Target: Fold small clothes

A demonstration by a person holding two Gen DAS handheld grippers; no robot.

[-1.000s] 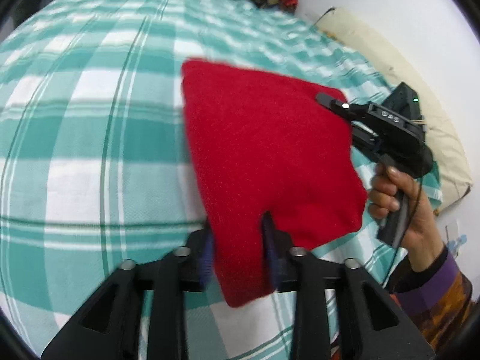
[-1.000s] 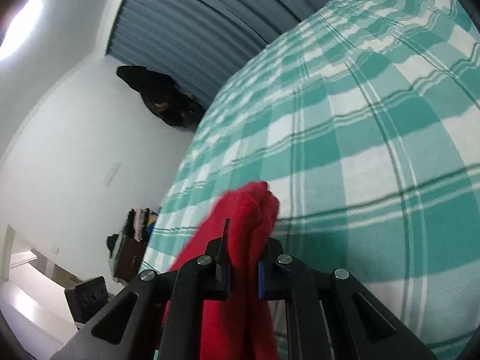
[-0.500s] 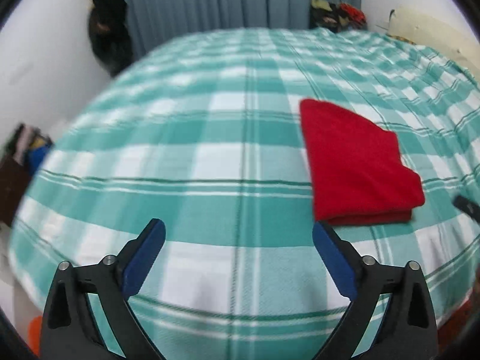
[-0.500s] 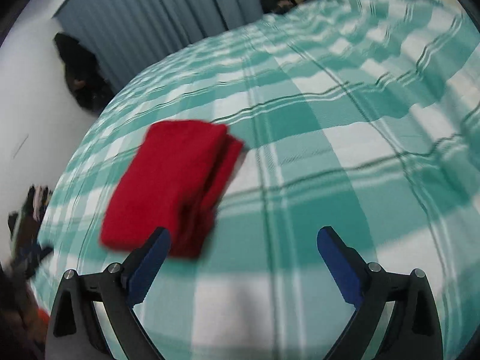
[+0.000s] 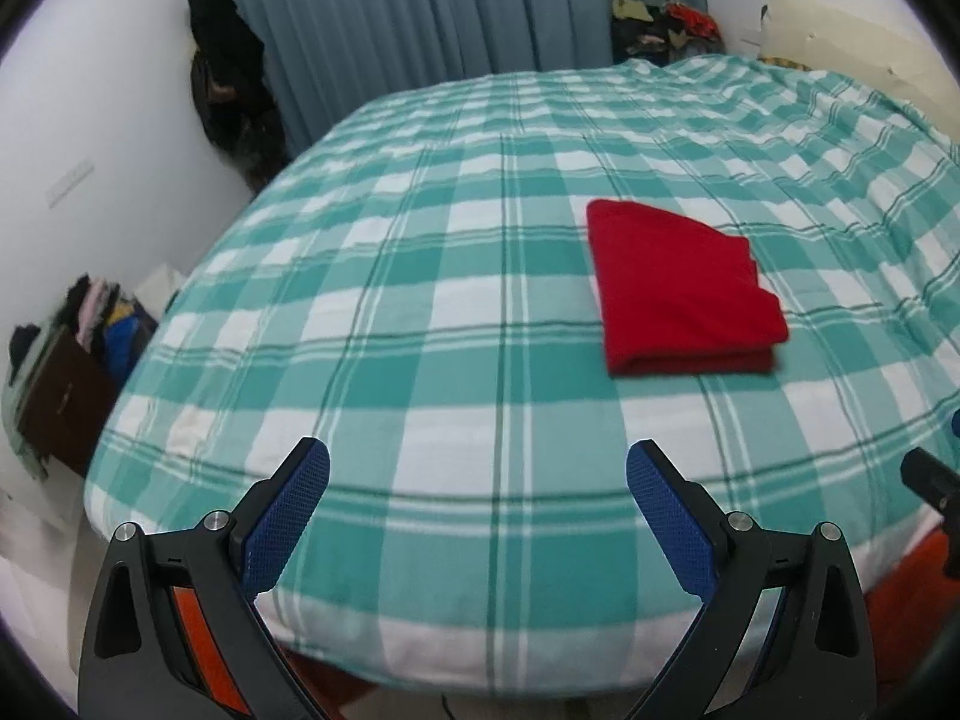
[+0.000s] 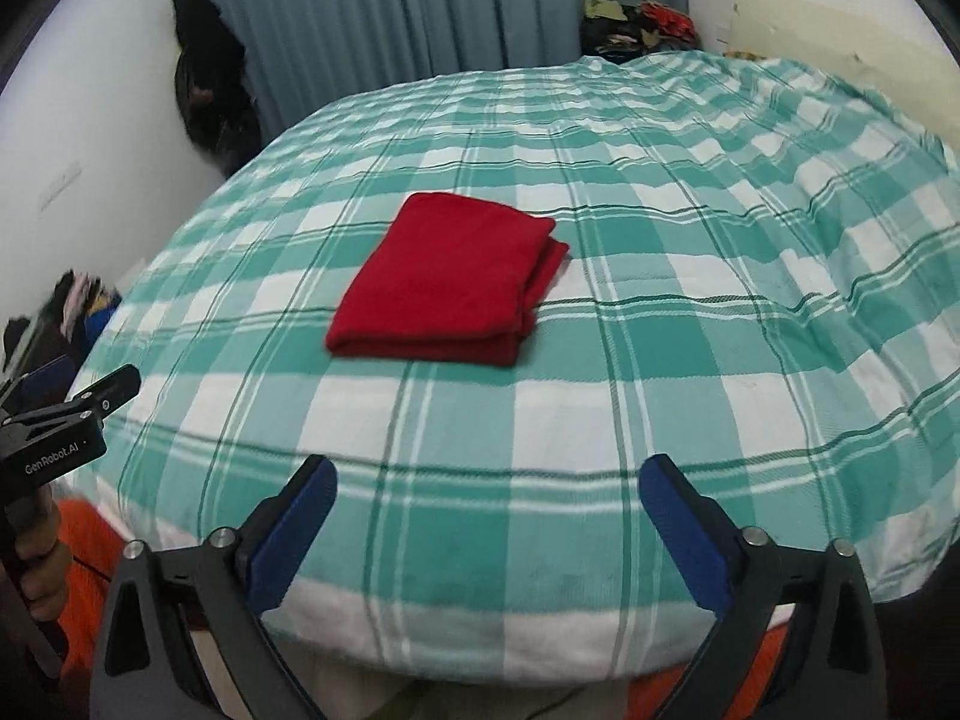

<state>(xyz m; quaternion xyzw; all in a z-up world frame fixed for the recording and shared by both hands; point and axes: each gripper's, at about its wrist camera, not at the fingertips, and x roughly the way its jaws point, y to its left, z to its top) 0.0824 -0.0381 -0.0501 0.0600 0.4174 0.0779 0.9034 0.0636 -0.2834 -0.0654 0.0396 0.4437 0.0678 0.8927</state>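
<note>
A red cloth [image 5: 678, 288] lies folded into a flat rectangle on the green and white checked bed [image 5: 420, 360]. It also shows in the right wrist view [image 6: 450, 282]. My left gripper [image 5: 477, 498] is open and empty, held back over the bed's near edge, well short of the cloth. My right gripper [image 6: 486, 510] is open and empty too, also back at the near edge. The left gripper's body [image 6: 60, 426] shows at the left of the right wrist view.
Grey curtains [image 5: 456, 12] hang behind the bed. Dark clothes [image 5: 228, 78] hang at the back left wall. A clothes pile [image 5: 666, 24] sits at the far corner. A box with clothes [image 5: 72, 372] stands on the floor at left.
Both grippers let go of the red cloth, opened wide and pulled back to the bed's near edge. The cloth now lies folded on the bed.
</note>
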